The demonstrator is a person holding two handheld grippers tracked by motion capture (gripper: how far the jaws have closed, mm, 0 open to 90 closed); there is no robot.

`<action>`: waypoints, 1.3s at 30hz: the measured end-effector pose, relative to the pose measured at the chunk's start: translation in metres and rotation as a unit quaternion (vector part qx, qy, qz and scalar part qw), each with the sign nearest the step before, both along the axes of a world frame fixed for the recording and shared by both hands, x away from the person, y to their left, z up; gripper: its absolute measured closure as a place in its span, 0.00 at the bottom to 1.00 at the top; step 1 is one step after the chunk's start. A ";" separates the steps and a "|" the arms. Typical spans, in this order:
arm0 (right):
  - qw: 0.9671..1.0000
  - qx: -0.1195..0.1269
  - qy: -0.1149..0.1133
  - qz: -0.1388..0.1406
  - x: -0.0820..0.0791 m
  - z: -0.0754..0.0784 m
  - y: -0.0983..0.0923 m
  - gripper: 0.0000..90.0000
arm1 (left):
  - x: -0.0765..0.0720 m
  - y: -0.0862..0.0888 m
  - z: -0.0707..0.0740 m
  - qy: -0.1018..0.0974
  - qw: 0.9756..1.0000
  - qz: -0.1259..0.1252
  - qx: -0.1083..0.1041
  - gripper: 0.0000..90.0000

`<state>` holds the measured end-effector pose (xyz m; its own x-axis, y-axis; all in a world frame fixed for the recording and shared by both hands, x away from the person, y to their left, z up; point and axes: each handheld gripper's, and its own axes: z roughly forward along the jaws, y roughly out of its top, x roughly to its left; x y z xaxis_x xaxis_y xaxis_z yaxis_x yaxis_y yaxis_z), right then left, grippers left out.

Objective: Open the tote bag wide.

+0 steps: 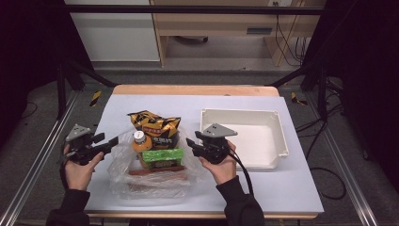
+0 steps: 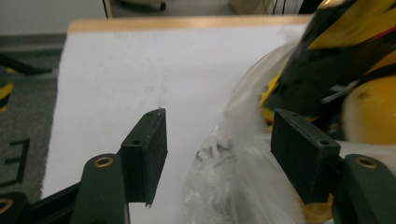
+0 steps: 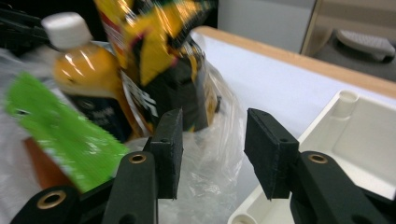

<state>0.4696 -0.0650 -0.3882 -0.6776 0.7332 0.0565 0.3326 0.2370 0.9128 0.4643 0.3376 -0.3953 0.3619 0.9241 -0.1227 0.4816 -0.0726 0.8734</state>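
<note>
Jaws spread on both: left gripper (image 1: 112, 141) at 9 o'clock of clear plastic bag (image 1: 123, 175), right gripper (image 1: 190, 142) at 3 o'clock; neither pinching it.

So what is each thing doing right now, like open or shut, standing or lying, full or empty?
Clear plastic bag: lying open on the table, snacks inside.
Orange drink bottle with white cap: capped, in the bag.
Yellow and black crisp packet: sealed, leaning.
Green snack packet: lying flat.
White plastic tray: empty.
Left gripper: open, bag plastic between the jaws.
Right gripper: open, holding nothing.
</note>
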 end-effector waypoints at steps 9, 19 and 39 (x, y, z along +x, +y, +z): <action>0.999 -0.016 -0.004 0.045 -0.034 0.005 -0.007 0.60 | -0.039 -0.018 0.027 -0.043 0.998 -0.040 -0.001 0.38; 0.997 -0.042 0.021 0.061 -0.046 -0.024 -0.006 0.67 | -0.073 -0.046 0.018 -0.037 0.995 -0.087 0.045 0.45; 0.991 -0.072 0.089 0.062 -0.055 -0.068 -0.006 1.00 | -0.078 -0.047 -0.053 0.091 0.986 -0.067 0.125 0.96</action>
<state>0.4145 -0.0714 -0.4560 -0.7523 0.6533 0.0849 0.4458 0.4098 0.7958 0.3862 0.2908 -0.4486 0.4760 0.8790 0.0292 0.6003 -0.3490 0.7196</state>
